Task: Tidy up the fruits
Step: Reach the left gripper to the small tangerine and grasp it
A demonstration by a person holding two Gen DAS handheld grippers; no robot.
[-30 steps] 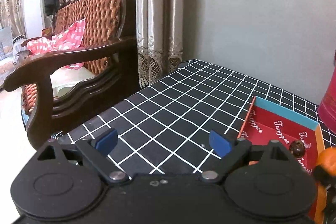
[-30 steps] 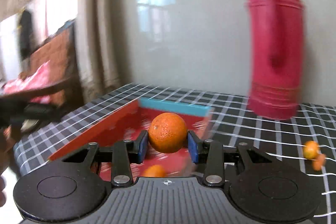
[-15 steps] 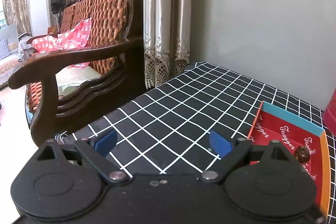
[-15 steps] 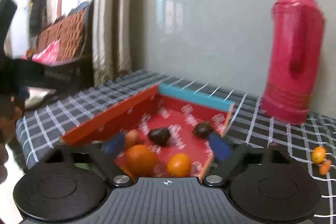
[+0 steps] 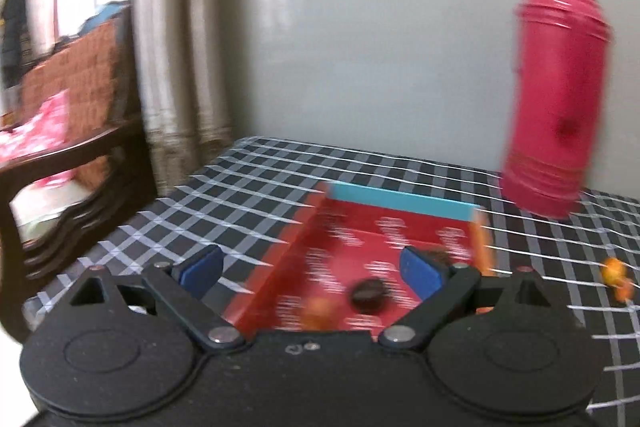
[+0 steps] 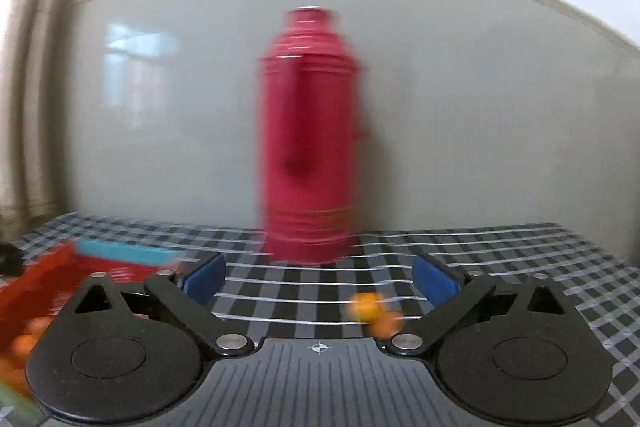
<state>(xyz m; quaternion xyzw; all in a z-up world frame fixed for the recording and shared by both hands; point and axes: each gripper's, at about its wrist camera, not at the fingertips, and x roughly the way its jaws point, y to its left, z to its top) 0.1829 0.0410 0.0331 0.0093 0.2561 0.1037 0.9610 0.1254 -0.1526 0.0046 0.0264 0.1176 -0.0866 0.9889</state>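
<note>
- On the checked desk (image 5: 256, 195), near its back edge by the wall, sits a red tray (image 5: 360, 247) with a blue end wall, blurred by motion.
- Left claw (image 5: 310, 267) is spread wide above the tray's near part, holding nothing; a dark fruit (image 5: 370, 293) and a small orange fruit (image 5: 320, 309) lie in the tray between its blue pads.
- Right claw (image 6: 318, 281) is also wide and empty, facing a red thermos (image 6: 308, 163).
- Two small orange fruits (image 6: 370, 311) lie on the desk between its pads; whether they touch is unclear.

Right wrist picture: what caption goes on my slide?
Open right gripper faces small orange fruits before a red flask.
</note>
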